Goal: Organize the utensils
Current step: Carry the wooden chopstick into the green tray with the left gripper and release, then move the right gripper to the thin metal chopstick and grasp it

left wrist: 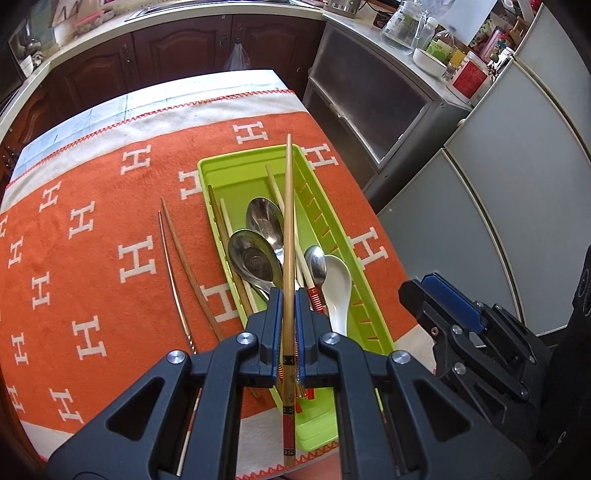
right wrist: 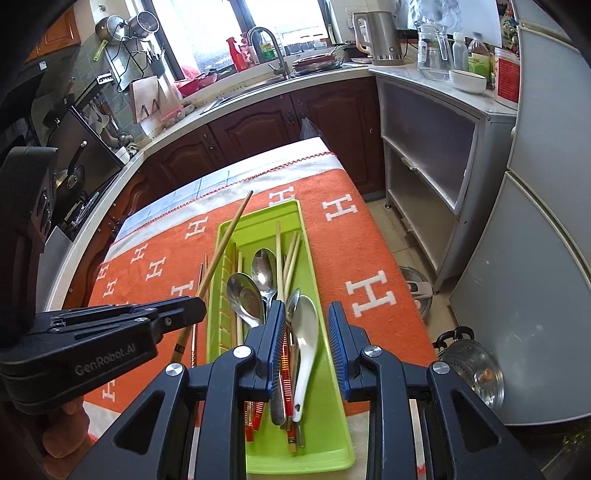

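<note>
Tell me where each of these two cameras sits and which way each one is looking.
Left wrist: on the left gripper, looking down along a clamped chopstick over the green tray; the right gripper shows at right.
Right wrist: on the right gripper, open above the tray's white spoon; the left gripper shows at left.
Shared: tray, spoons, orange cloth.

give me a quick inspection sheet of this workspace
surface: orange cloth with white H marks over the table
job's things: green tray holds metal spoons, a white spoon and chopsticks; two brown chopsticks lie on the cloth beside it
clutter: nothing seen
grippers: left tool shut on a chopstick; right tool open, empty, over the tray
cables: nothing seen
surroundings: sink counter, wooden cabinets, kettle, jars, grey cupboards
</note>
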A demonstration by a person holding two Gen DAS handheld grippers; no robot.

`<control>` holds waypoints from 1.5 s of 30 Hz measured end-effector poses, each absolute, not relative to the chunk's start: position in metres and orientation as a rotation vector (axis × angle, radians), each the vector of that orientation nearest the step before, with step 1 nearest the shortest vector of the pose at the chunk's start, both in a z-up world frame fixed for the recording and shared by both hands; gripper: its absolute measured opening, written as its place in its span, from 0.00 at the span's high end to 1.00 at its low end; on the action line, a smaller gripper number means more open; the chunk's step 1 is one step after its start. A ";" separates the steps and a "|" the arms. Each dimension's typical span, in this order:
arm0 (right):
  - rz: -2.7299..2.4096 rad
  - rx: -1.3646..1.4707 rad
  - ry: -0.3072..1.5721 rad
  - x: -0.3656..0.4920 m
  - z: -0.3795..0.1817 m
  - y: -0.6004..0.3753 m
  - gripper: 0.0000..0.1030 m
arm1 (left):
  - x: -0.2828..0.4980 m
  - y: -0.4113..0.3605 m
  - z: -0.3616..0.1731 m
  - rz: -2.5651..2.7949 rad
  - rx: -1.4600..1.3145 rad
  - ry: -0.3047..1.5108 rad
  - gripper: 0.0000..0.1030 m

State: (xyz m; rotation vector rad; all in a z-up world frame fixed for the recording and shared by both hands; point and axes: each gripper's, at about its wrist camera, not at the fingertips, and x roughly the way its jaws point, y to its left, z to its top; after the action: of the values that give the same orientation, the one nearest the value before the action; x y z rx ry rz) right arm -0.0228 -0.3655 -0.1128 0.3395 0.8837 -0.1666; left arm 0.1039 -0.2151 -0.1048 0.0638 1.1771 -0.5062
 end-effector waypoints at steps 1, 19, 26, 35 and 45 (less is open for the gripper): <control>-0.169 0.339 0.885 -0.024 -0.113 -0.366 0.77 | 0.105 -0.216 -0.106 -0.507 0.067 1.178 0.96; -0.158 0.329 0.903 -0.021 -0.116 -0.359 0.77 | 0.100 -0.193 -0.092 -0.461 0.107 1.110 0.95; -0.138 0.306 0.918 -0.019 -0.118 -0.345 0.77 | 0.096 -0.161 -0.087 -0.408 0.115 1.072 0.95; -0.077 0.273 0.944 -0.014 -0.119 -0.315 0.77 | 0.092 -0.096 -0.089 -0.265 0.127 1.027 0.95; 0.043 0.233 0.999 0.008 -0.128 -0.264 0.76 | 0.089 -0.034 -0.112 -0.143 0.098 1.048 0.95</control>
State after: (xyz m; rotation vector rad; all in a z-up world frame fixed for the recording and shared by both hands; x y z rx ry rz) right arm 0.0078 -0.2643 -0.1281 0.2334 0.9993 0.0427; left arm 0.0888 -0.0340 -0.1118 0.0981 1.0485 -0.1426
